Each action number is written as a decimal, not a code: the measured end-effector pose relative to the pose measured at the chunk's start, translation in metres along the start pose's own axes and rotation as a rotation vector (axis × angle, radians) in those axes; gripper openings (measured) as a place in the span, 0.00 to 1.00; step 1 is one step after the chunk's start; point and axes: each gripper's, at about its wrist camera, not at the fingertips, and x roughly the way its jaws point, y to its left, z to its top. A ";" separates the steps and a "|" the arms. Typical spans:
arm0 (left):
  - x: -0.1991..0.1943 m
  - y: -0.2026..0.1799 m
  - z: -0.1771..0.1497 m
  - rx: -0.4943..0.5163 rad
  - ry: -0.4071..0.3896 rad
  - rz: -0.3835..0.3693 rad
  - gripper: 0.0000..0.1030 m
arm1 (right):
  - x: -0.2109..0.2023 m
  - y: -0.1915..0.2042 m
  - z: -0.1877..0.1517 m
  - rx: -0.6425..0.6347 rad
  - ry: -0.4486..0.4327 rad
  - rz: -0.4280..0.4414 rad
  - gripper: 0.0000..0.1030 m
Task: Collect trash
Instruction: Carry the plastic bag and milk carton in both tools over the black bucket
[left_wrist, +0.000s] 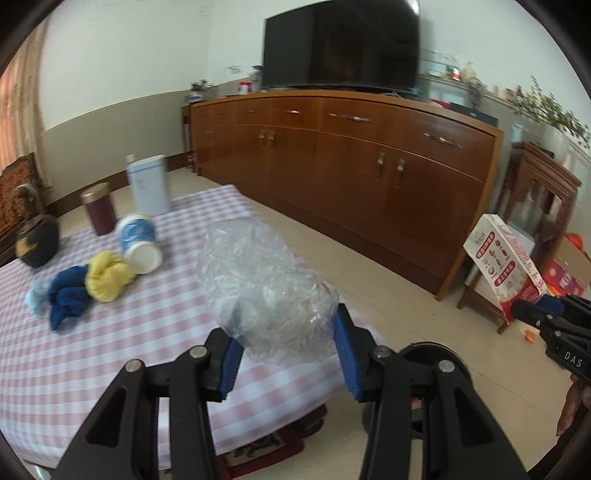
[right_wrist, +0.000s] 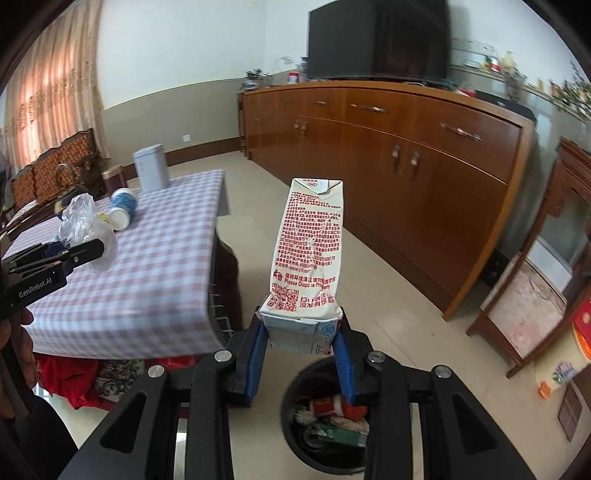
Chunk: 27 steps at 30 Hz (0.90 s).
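Two tools grip: right tool pinches upright milk carton; left tool pinches plastic bag.

Both views are bright with soft, even daylight. In the right wrist view the curtain at the left glows warm pink where light comes through it. The fisheye lens bends the cabinet and wall lines into curves, and dark vignette fills the corners. Motion blur smears the white tin, the cup and the checked cloth's near edge. The television shows faint reddish reflections. Shadows are weak.
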 end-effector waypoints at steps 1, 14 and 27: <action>0.002 -0.006 0.000 0.006 0.002 -0.011 0.45 | -0.001 -0.008 -0.004 0.007 0.005 -0.009 0.35; 0.033 -0.099 -0.018 0.128 0.081 -0.190 0.45 | -0.006 -0.064 -0.054 0.055 0.079 -0.092 0.35; 0.071 -0.170 -0.049 0.231 0.214 -0.336 0.45 | 0.022 -0.096 -0.110 0.010 0.201 -0.113 0.35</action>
